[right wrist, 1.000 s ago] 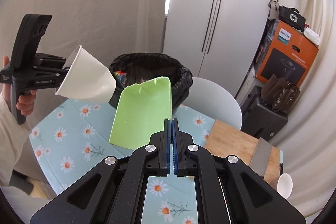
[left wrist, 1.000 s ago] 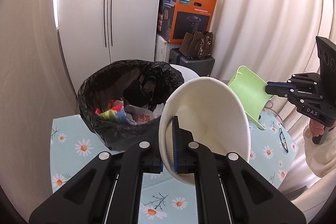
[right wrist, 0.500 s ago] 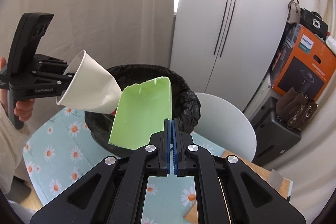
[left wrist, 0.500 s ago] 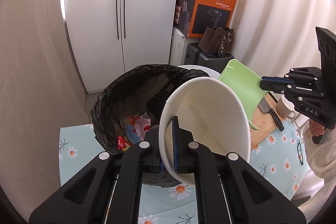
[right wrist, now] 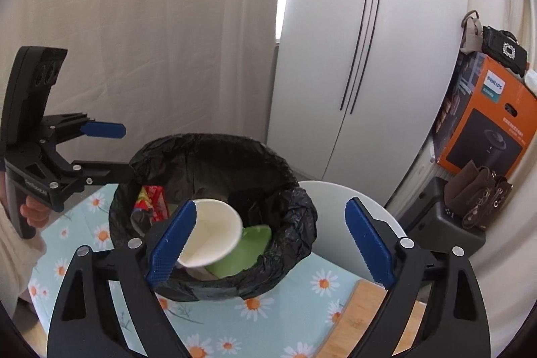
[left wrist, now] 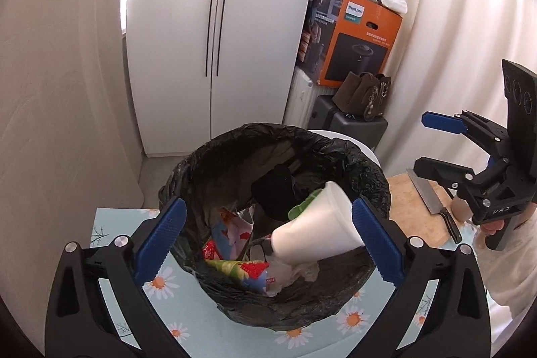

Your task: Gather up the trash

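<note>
Left wrist view: white paper cup lies tilted inside the black-lined trash bin, base toward the camera, mouth facing away.
Right wrist view alone shows its open mouth and the green plastic piece underneath. Left gripper and right gripper both spread wide, empty. Orange box reads "PHILIPS".

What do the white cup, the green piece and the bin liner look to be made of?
White cup: probably paper, matte, with a rolled rim and a seam inside. Green piece: likely thin rigid plastic, smooth with a slight sheen. Bin liner: thin black plastic film, glossy and crinkled.
</note>
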Available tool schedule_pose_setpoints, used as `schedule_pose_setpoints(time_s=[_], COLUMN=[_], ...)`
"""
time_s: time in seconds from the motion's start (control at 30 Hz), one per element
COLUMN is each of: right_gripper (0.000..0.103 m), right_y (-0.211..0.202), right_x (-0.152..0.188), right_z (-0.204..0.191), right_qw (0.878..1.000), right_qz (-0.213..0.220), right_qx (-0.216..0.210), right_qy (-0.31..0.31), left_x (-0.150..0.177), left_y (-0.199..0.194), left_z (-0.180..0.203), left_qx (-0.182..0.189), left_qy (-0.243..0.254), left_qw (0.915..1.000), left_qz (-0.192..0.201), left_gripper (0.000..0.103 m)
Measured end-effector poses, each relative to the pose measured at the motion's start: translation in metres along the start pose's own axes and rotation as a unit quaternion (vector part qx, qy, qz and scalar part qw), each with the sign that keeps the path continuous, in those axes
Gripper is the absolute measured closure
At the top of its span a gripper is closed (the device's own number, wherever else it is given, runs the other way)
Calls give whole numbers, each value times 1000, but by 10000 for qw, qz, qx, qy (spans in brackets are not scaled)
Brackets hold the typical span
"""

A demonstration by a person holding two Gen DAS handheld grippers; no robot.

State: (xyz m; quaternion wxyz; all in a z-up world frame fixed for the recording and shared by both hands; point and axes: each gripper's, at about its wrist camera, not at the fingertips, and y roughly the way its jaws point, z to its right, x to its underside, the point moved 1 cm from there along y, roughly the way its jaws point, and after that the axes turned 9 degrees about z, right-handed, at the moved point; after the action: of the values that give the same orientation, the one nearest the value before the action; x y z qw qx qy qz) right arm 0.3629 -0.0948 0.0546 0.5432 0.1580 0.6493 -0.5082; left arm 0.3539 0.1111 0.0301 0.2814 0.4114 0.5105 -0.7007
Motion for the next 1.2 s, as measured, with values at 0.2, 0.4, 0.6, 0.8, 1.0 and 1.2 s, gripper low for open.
schedule_pose_setpoints(time_s=[0.2,0.4,0.6,0.8,1.0,1.2], right_gripper=[17,16,16,15,15,15], right_y=[-15,-43,-69,-90,-108,-127], right_x=[13,21,32,49,71,94], right_z=[8,-3,-15,-30,-45,-61], right_qw=[9989,9992,9994,9992,9984,9976], right_qz=[-94,-59,-79,-171,-328,-481], right_qx=[-177,-105,-70,-80,-109,-162], right_qy=[433,391,330,366,438,464], left_x=[9,20,32,50,76,99], left_y=[-18,-36,-62,-89,-109,-127], left_z=[0,8,19,30,42,54], left_qx=[-42,-225,-372,-389,-325,-360], left_qy=[-83,6,116,151,129,214], left_qw=[9999,9995,9992,9991,9992,9989], left_qz=[-116,-224,-133,-100,-175,-225], left_gripper=[6,6,6,6,6,6])
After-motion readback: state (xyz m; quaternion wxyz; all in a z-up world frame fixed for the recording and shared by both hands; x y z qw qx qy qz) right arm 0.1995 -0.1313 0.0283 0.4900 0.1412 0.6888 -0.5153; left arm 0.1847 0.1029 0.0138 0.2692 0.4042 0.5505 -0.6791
